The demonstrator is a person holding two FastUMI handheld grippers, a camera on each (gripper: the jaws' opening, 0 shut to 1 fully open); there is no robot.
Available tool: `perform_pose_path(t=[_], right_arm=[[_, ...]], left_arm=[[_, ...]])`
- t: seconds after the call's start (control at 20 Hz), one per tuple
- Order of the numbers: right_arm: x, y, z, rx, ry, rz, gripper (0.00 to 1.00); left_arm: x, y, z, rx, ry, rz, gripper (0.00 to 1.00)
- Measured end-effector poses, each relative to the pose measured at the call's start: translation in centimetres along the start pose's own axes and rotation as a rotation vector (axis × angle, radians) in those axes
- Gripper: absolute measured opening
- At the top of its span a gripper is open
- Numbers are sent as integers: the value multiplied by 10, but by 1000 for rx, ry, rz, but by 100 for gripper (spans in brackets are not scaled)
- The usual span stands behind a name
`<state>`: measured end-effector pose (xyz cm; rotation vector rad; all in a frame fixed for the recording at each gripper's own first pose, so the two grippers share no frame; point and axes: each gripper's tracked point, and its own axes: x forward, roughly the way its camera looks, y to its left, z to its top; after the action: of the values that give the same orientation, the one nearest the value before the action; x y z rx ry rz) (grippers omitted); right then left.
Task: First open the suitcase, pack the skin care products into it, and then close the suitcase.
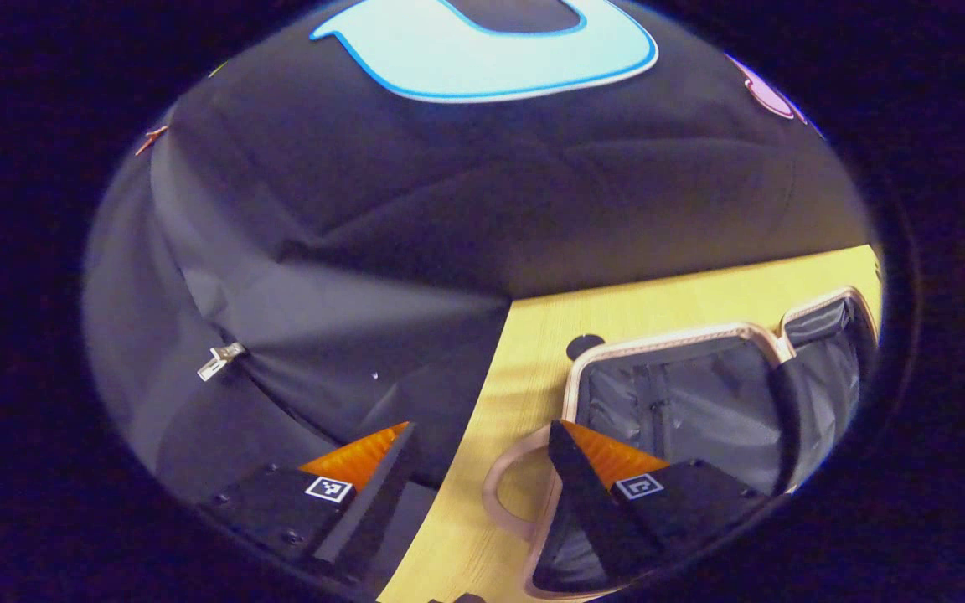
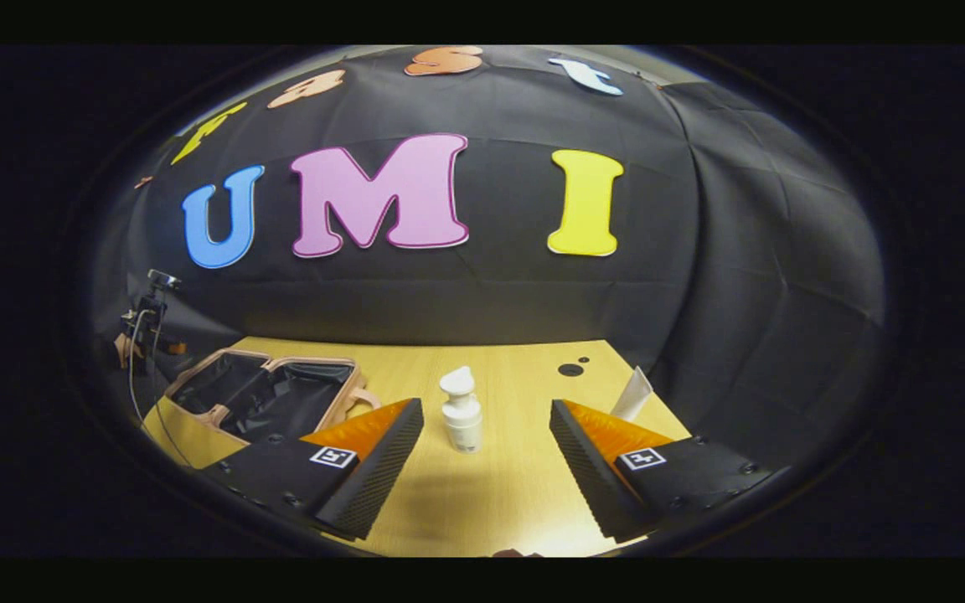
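Right gripper view: we see suitcase (image 2: 269, 394) lying open at far left of tabletop (image 2: 499, 486), dark lining exposed. White pump bottle (image 2: 461, 412) upright at centre, ahead of right tool (image 2: 487, 465), fingers spread, nothing between. White tube (image 2: 633, 394) at right edge. Left gripper view: left tool (image 1: 482, 481) released, above suitcase handle (image 1: 506, 494).

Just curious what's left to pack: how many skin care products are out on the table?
2: a white pump bottle standing mid-table between the right gripper's fingers, and a white tube near the table's right edge. Others may be hidden.
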<state>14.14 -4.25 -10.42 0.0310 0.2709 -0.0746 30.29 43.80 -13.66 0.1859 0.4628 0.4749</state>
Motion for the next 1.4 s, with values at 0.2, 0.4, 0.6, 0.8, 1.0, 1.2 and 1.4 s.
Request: perform_pose_path(t=[0.2, 0.4, 0.6, 0.8, 1.0, 1.2, 1.4], right_arm=[[-6, -19, 13, -17, -36, -14, 97], [-14, -43, 11, -6, -38, -30, 97], [-16, -66, 2, 40, -27, -37, 97], [-13, -92, -10, 68, -6, -56, 97], [-15, -115, -21, 72, 10, -77, 97], [-21, -137, -35, 69, 37, -102, 98], [-24, -151, -57, 63, 64, -118, 97]], left_arm=[[-94, -63, 59, -148, -197, -90, 98], [-176, -168, 73, -237, -295, -249, 98], [-245, -281, 65, -266, -321, -404, 98], [-282, -386, 40, -221, -307, -538, 98], [-317, -477, 5, -162, -287, -697, 98], [-320, -556, -17, -61, -282, -796, 98], [-287, -608, -19, -36, -252, -816, 98]])
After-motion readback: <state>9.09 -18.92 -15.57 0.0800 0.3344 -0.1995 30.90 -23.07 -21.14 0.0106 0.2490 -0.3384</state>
